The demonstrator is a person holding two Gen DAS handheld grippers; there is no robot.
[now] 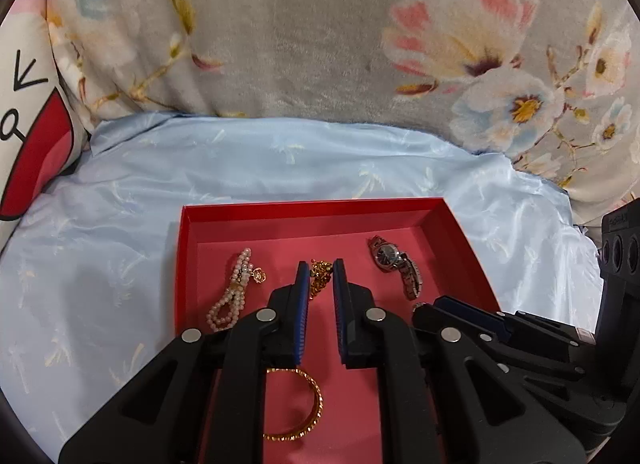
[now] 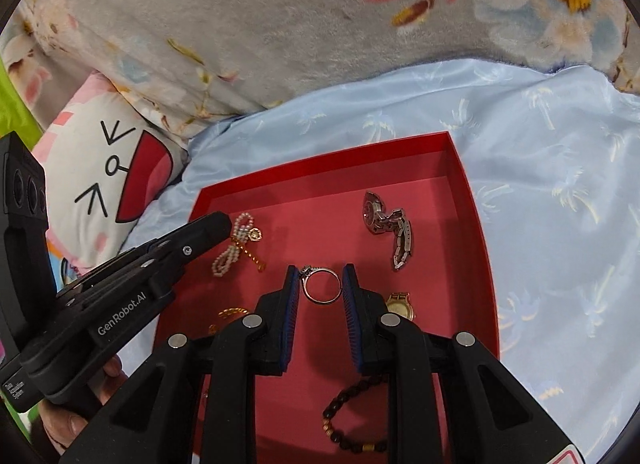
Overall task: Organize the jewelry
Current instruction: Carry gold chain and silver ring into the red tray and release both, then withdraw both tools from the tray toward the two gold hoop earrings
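Right gripper [image 2: 321, 284]: spread, straddling the ring [image 2: 321, 286] standing on the red tray [image 2: 472, 199] floor; close gently and squarely or it may tip or pop out.
Left gripper [image 1: 320, 278]: parted around the gold chain [image 1: 319, 278], not pinching.
Beyond: silver watch [image 2: 390, 225], pearl strand [image 1: 232, 292].

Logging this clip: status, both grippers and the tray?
Left gripper open around gold chain. Right gripper open around ring. Both inside red tray. Nothing blocking.
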